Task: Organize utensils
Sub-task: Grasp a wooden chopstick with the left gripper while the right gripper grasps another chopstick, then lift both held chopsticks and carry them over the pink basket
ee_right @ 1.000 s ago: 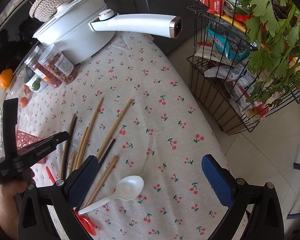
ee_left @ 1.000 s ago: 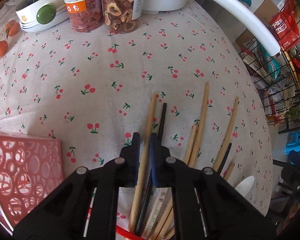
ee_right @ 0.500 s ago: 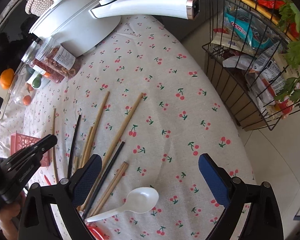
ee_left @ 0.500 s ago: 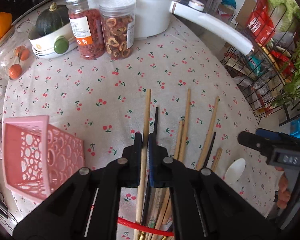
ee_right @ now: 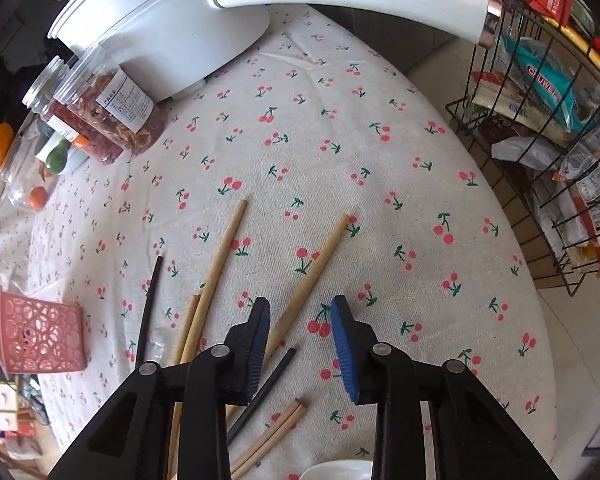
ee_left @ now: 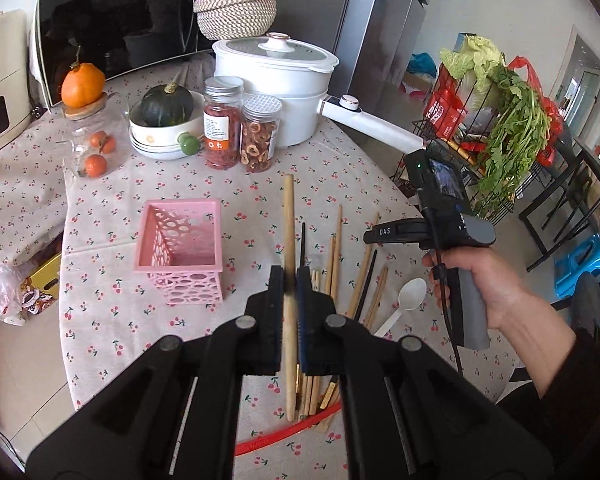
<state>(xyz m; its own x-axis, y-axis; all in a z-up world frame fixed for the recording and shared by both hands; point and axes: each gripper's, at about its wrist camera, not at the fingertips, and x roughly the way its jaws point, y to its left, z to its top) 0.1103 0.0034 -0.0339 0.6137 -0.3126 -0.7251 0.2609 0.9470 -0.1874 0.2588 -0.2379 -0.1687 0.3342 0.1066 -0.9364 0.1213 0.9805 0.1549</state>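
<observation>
Left to right. Pink basket [ee_left: 179, 240]: upright on the cherry-print cloth [ee_left: 112, 320], mouth open, well left of the scattered chopsticks [ee_left: 336, 248].

Left gripper [ee_left: 290, 280]: clenched on a pale wooden chopstick [ee_left: 288, 216], held near mid-length and clear of the cloth; a long stick pinched at one spot may, by judgement, pivot or catch the basket rim on entry.

Right gripper [ee_right: 298, 344]: jaws closing over a tan chopstick [ee_right: 316, 264] that lies between them, pads not yet pressing; a black chopstick [ee_right: 268, 388] just beside it could be snagged or pushed.

White spoon [ee_left: 410, 300]: beside the sticks.

Hidden: stick ends beneath both grippers; the basket's floor; the spoon is cut off in the right view.
</observation>
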